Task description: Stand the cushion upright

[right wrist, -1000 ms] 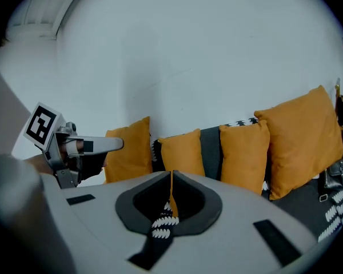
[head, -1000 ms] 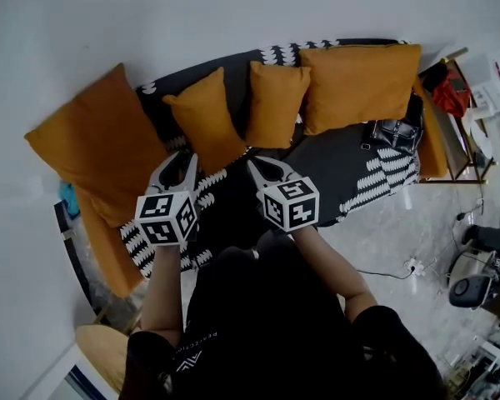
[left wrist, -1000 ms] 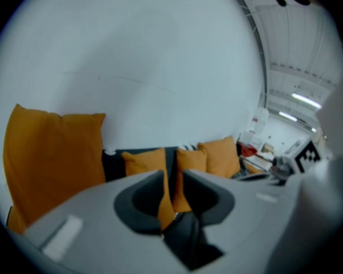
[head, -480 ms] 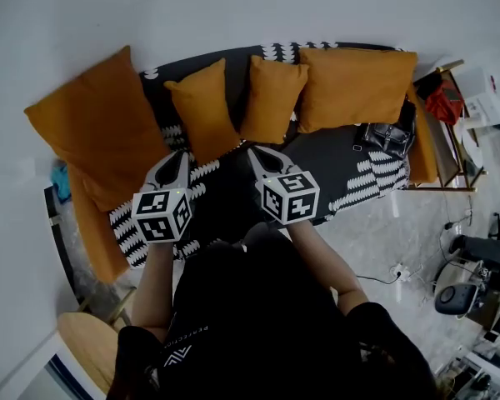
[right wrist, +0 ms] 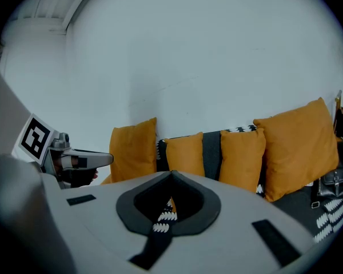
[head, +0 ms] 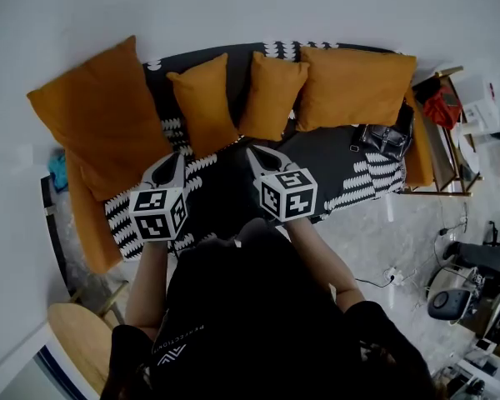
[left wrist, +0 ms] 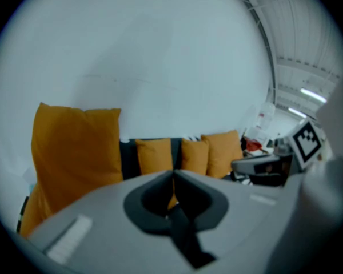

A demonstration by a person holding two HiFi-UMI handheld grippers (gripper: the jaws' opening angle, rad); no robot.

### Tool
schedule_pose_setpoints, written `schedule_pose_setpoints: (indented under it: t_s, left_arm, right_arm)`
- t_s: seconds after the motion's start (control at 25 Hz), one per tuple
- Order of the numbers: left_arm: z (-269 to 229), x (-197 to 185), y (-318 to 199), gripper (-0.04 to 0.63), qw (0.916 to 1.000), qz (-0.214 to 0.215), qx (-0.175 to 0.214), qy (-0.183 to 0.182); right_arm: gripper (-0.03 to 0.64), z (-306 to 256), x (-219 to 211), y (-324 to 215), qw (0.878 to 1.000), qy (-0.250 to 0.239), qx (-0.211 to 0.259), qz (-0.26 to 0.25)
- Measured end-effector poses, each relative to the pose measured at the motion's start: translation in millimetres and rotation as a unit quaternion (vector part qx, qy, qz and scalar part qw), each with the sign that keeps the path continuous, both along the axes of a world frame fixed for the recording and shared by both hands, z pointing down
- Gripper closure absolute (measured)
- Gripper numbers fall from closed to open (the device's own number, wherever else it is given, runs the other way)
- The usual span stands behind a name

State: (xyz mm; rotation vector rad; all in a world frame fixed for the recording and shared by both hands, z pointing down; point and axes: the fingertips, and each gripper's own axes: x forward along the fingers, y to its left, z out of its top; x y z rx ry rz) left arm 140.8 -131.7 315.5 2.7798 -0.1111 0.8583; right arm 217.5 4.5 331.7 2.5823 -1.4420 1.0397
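Note:
Four orange cushions lean upright against the sofa's back. They are a large left cushion (head: 100, 115) (left wrist: 74, 147), two small cushions (head: 204, 102) (head: 271, 94) and a large right cushion (head: 354, 86) (right wrist: 300, 144). My left gripper (head: 173, 160) (left wrist: 174, 173) hovers over the seat below the large left cushion without touching it. Its jaws have just closed with nothing between them. My right gripper (head: 257, 152) (right wrist: 171, 173) hangs over the seat in front of the small cushions, shut and empty.
The sofa's black-and-white patterned cover (head: 375, 177) spreads over the seat. A black bag (head: 385, 140) lies at the sofa's right end, with a rack holding a red item (head: 442, 102) beyond it. A wooden stool (head: 79, 340) stands near left. Cables (head: 392, 273) lie on the floor.
The left gripper's jaws have closed, and it has drifted slightly left, away from the small cushion. The right gripper has hardly moved.

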Motion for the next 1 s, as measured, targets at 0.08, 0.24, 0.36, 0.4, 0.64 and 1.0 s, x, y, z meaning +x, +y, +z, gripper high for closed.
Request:
schedule_pose_setpoints:
  t_s: [0.08,0.24,0.36,0.4,0.64,1.0]
  left_arm:
    - [0.7,-3.6,1.5,0.581,1.0,-0.002,0.0,-0.003]
    - [1.2,-8.5,5.4,0.581,1.0,-0.002,-0.001,-0.006]
    - [1.8,-11.1,11.2,0.581,1.0,-0.002,-0.003,-0.008]
    - [2.2,-11.6,13.4,0.581,1.0,-0.001,-0.004,-0.009]
    - [0.5,-10.0,26.0,0.581,0.9999,0.002,-0.008,-0.008]
    - [-0.1,-6.7,35.9,0.581,0.9998,-0.012,-0.013,-0.012]
  right_arm:
    - [0.621,-0.6,-1.6,2.0,1.0,0.002,-0.003,-0.002]
    - [0.621,-2.1,-3.5,4.6,1.0,0.002,-0.001,-0.002]
    - [0.62,-3.0,-4.1,8.2,1.0,0.003,-0.002,-0.003]
    - [0.62,-3.3,-4.2,9.9,1.0,0.003,-0.003,-0.003]
    - [0.62,-8.4,-2.0,24.2,1.0,0.011,-0.011,-0.007]
    - [0.62,-9.9,11.3,24.8,1.0,0.008,-0.01,-0.02]
